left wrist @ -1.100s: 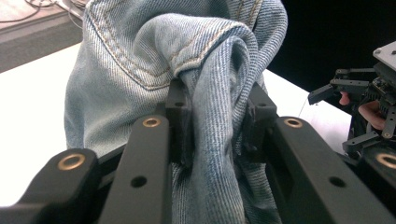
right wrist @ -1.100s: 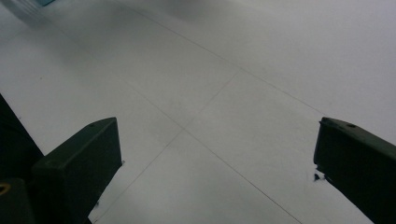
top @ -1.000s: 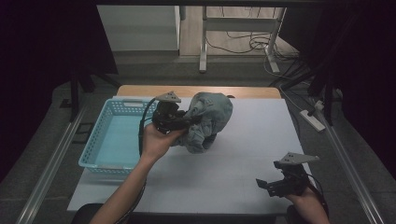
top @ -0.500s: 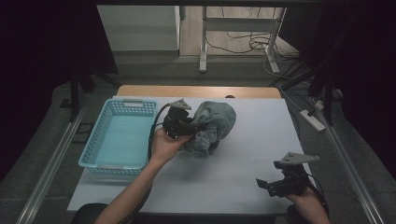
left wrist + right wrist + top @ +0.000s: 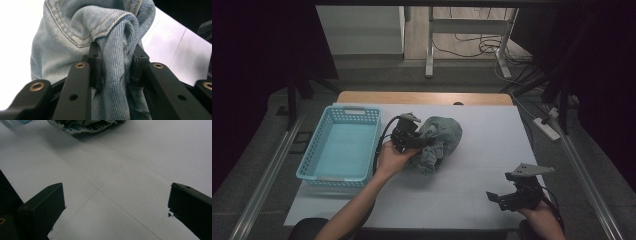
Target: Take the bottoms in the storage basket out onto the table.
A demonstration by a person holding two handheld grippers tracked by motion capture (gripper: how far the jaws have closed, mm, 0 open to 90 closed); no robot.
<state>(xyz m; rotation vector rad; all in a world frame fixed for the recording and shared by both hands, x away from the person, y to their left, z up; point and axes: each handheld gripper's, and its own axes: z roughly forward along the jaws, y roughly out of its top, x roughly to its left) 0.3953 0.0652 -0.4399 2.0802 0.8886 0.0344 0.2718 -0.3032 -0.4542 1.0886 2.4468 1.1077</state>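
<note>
A white surface (image 5: 472,185) sits in a dim room, with a strip of bare wood along its far edge and grey floor around it; cables and the legs of another piece of furniture show on the floor beyond. A light blue plastic basket (image 5: 341,149) with a perforated wall stands on the left part of the surface, its near end close to the front edge.

Just to the right of the basket lies a bunched pair of light blue jeans (image 5: 439,142), roughly at the middle of the surface. The left gripper (image 5: 409,136) is pressed against the left side of the bundle, held by the person's left hand (image 5: 393,157), whose forearm comes in from the bottom edge. In the left gripper view its fingers (image 5: 95,62) are clamped on a twisted fold of the denim, one on each side, with stitched seams visible above the pinched cloth.

The right gripper (image 5: 517,192) hovers low over the front right corner of the surface, well apart from the jeans, with the grey plate on its top and the right hand (image 5: 539,212) behind it. In the right gripper view its fingers (image 5: 42,207) stand wide apart with nothing between them but bare white surface, and the rumpled edge of the jeans (image 5: 85,126) shows at the top.
</note>
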